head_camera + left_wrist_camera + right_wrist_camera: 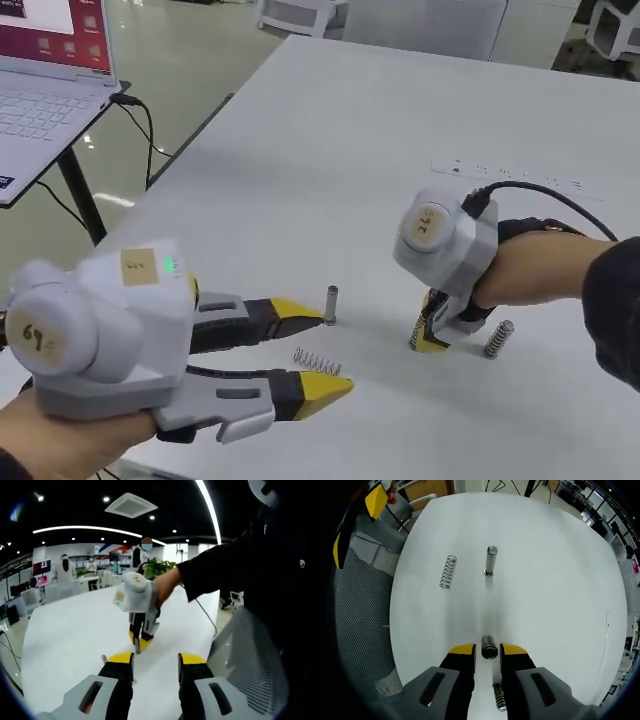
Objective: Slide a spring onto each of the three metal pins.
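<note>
A bare metal pin (331, 303) (491, 560) stands upright on the white table (350, 150). A loose spring (316, 361) (448, 571) lies flat beside it, between the jaws of my open left gripper (336, 348) (156, 662), which does not touch it. My right gripper (430, 338) (487, 652) (141, 642) points down at the table, its jaws closed on a spring seated on a second pin (489, 647). A third pin wearing a spring (499, 338) (498, 696) stands just behind those jaws.
A laptop (45, 80) sits on a stand past the table's left edge, with a cable hanging from it. A white power strip (510, 178) lies at the far right. Mesh chair fabric (365, 630) shows beside the table edge. People stand far off in the left gripper view.
</note>
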{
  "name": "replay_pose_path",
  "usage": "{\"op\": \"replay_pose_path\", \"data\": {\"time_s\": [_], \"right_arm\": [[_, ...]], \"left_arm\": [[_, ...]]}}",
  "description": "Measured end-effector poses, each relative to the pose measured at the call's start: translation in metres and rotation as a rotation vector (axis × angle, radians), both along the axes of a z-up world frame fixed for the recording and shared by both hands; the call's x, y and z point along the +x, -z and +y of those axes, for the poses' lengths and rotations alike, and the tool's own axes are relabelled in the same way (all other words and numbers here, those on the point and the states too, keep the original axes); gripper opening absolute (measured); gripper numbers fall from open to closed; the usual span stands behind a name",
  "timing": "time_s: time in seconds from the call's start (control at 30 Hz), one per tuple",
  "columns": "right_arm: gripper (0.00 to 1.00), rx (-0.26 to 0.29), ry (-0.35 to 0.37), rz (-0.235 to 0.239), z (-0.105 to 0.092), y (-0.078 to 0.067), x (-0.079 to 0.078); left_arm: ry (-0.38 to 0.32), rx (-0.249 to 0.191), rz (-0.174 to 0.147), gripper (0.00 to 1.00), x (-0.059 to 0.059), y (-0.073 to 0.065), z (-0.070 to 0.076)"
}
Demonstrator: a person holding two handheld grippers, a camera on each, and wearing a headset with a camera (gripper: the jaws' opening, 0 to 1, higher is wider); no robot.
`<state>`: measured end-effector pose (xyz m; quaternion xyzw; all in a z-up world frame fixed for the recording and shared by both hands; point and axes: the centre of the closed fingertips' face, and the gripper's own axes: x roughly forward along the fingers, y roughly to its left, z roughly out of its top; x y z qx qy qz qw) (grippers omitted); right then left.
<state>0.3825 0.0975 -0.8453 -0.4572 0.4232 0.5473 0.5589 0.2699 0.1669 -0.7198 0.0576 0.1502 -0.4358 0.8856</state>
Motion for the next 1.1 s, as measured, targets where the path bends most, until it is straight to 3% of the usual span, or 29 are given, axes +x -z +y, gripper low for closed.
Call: {"op": "replay_pose_path", "data": {"time_s": [0.4,0.57,0.67,0.83,1.1], "right_arm": [[0.23,0.082,-0.001,-0.028,0.013,-0.031,-0.004],[0.22,0.098,-0.031,-0.047,0.024,-0.04,-0.012],[0.21,0.127,-0.046,-0.033,0.036,-0.043,-0.021],[0.19,0.164,-0.067,-0.011,0.054,-0.041,-0.037],[0.16,0.16,-0.1,0.028,0.068,-0.026,-0.053]], "left_arm": [[-0.018,0.0,0.008,0.29,0.002,0.002,0.004],[-0.019,0.013,0.014,0.28,0.001,0.005,0.004],[-0.028,0.018,0.017,0.28,0.002,0.006,0.006],[-0.039,0.021,0.02,0.28,0.002,0.007,0.009],[-0.043,0.026,0.026,0.27,0.002,0.01,0.011]]}}
